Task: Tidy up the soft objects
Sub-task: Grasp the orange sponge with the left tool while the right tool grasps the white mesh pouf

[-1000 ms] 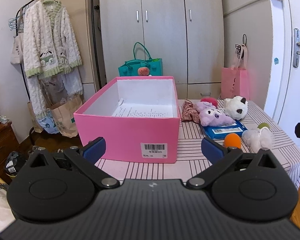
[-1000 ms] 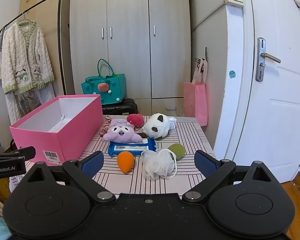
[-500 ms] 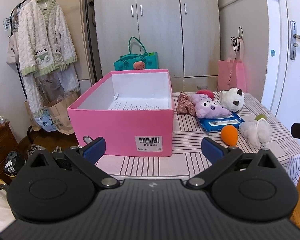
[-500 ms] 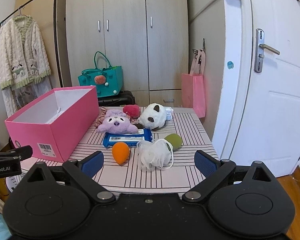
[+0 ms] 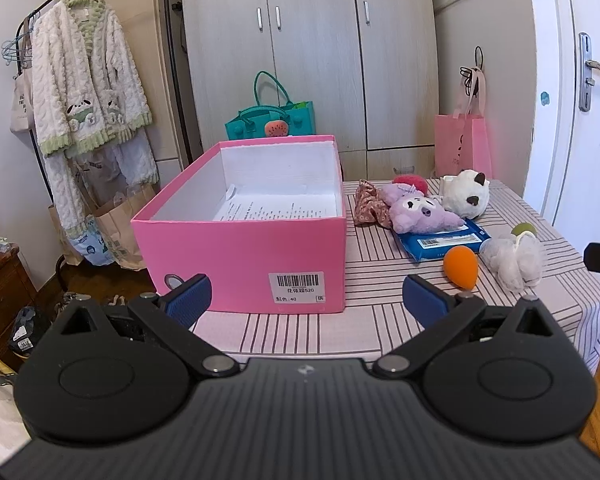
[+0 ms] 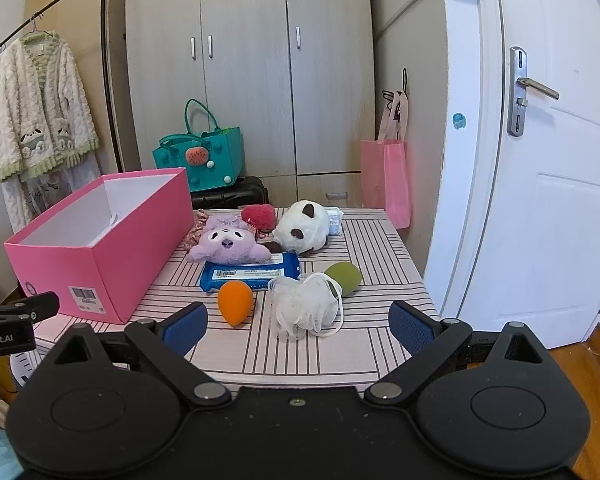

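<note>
Landmark: pink box (image 5: 256, 240) (image 6: 104, 248), lid off, on striped tablecloth (image 5: 380, 280) (image 6: 364, 344). Its long axis runs from me toward the wardrobe; barcode end faces my left cam. A printed sheet lies on its floor, no soft items that I can see.

My grippers:
- L gripper (image 5: 306, 294): fingers spread wide, nothing between them, hovering at the table's near edge in front of the box's barcode end.
- R gripper (image 6: 298, 322): also spread wide, nothing held, hovering at the near edge right of the box, w/ the pouf just ahead of it.

Soft items, all right of the box:
- Orange sponge (image 5: 461, 266) (image 6: 236, 302): egg-shaped, lying down, narrow tip toward me.
- White mesh pouf (image 5: 512, 260) (image 6: 304, 306): just right of the orange sponge, cord loop trailing.
- Green sponge (image 5: 523, 229) (image 6: 343, 278): touching the pouf's far side, long axis diagonal.
- Blue wipes pack (image 5: 444, 240) (image 6: 252, 274): flat, long axis across the table, behind the orange sponge.
- Purple plush (image 5: 418, 214) (image 6: 228, 242): face toward me, resting on the pack's far edge.
- Panda plush (image 5: 466, 198) (image 6: 302, 226): right of the purple plush.
- Red puff (image 5: 410, 181) (image 6: 259, 216): behind the purple plush.
- Floral scrunchie (image 5: 368, 202) (image 6: 194, 232): between box and purple plush.
</note>
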